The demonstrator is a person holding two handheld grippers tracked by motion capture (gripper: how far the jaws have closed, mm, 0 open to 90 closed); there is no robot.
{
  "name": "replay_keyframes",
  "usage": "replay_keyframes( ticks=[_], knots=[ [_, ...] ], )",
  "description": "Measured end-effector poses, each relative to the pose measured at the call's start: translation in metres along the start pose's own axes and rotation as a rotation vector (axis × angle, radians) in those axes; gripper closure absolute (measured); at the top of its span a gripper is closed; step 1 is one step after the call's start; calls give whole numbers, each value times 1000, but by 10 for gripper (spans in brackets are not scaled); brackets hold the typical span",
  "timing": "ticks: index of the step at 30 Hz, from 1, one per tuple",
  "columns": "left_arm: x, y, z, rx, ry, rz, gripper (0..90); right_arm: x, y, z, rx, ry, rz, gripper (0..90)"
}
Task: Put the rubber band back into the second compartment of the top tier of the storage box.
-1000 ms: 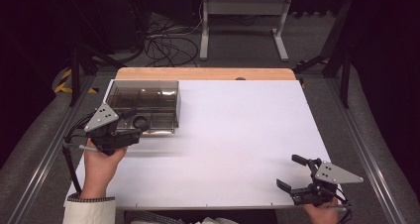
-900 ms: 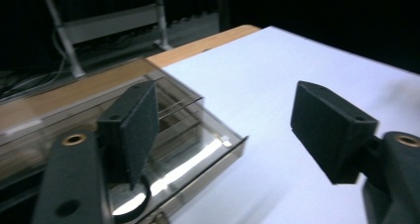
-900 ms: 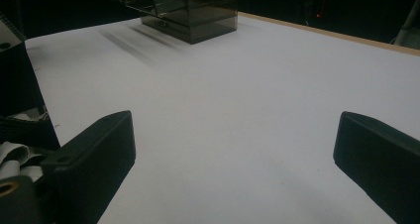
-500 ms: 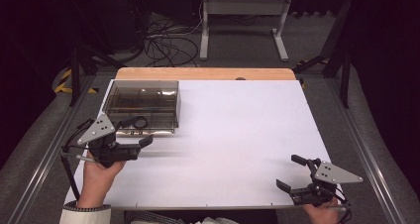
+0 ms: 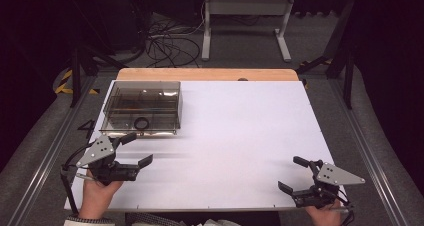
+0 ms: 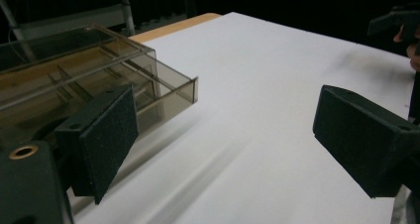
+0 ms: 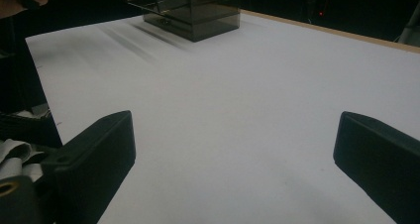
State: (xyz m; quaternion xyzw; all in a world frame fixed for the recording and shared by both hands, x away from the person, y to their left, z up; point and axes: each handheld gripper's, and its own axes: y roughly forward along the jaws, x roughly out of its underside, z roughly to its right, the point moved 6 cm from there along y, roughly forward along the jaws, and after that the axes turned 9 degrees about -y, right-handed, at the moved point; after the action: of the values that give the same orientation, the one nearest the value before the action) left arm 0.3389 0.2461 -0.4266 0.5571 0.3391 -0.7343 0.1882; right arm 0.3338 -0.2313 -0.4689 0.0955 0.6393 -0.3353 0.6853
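Note:
A smoky clear compartment box [image 5: 142, 106] stands at the table's far left, with a black ring [image 5: 141, 122] lying in its front section. My left gripper [image 5: 137, 149] is held low in front of the box, clear of it. Its jaws have just been opening and are now open, with nothing between them. In the left gripper view [image 6: 225, 115] the box [image 6: 74, 75] lies just beyond the left pad. My right gripper [image 5: 292, 174] rests near the front right corner, open and empty, and in the right gripper view [image 7: 233, 130] it looks across bare white table toward the box [image 7: 193, 13].
White sheet [image 5: 240, 136] covers the table, with a wooden strip [image 5: 207, 74] along the far edge. Metal rails run down both sides. Cables [image 5: 170, 46] and a stand frame [image 5: 245, 16] lie on the floor beyond the table.
The left gripper drew back from the box's front edge toward the near side and sank lower, its jaws spreading wider. The right gripper stayed put.

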Motion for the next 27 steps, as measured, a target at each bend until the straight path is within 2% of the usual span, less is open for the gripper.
replay_keyframes(
  ticks=[5, 10, 13, 19, 21, 27],
  knots=[
    [14, 1, -1, 3, 3, -5, 100, 0, 0, 0, -1, 0, -3, 34],
    [31, 6, -3, 9, 1, -30, 89, 0, 1, -1, -3, -1, -2, 34],
    [37, 10, -1, 24, -4, -37, 80, 1, 1, 0, -2, -3, -5, 34],
    [54, 17, 2, 35, 19, -61, 57, 1, 3, -1, -10, -1, -9, 34],
    [59, 20, 5, 44, 9, -60, 52, 1, 3, -1, -9, -4, -12, 34],
    [64, 28, 8, 62, 8, -56, 33, 2, 5, -2, -18, 1, -19, 34]
  ],
)
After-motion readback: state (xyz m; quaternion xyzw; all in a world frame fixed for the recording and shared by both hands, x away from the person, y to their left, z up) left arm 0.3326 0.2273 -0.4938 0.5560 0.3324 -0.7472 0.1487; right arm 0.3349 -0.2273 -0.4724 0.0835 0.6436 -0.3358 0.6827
